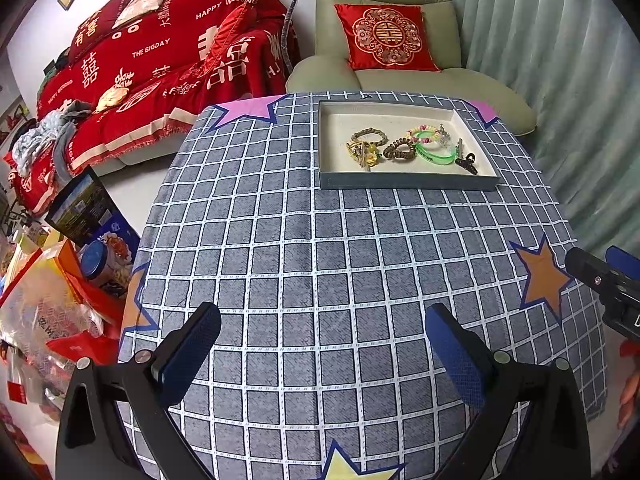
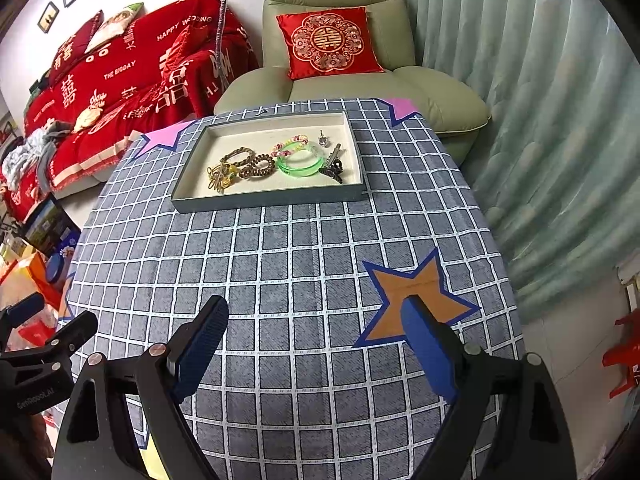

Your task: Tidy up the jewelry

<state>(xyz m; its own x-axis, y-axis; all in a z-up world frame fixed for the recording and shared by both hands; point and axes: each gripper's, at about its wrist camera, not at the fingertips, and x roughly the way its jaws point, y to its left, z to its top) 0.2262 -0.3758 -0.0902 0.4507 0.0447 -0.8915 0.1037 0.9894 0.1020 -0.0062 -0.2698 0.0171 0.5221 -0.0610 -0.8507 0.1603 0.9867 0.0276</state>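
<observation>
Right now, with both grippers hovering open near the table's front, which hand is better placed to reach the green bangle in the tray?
Probably right. The green bangle lies in the tray's right half, and from the left gripper the tray sits off to the right. The right gripper faces it more squarely. Both are open and empty.

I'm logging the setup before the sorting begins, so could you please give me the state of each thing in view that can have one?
Left tongs: open, empty, over the tablecloth.
Right tongs: open, empty, over the tablecloth.
Tray: lidless, flat on the tablecloth.
Green bangle: lying flat in the tray.
Brown coil hair tie: lying in the tray beside the bangle.
Black claw clip: lying in the tray.
Tablecloth: spread flat.
</observation>
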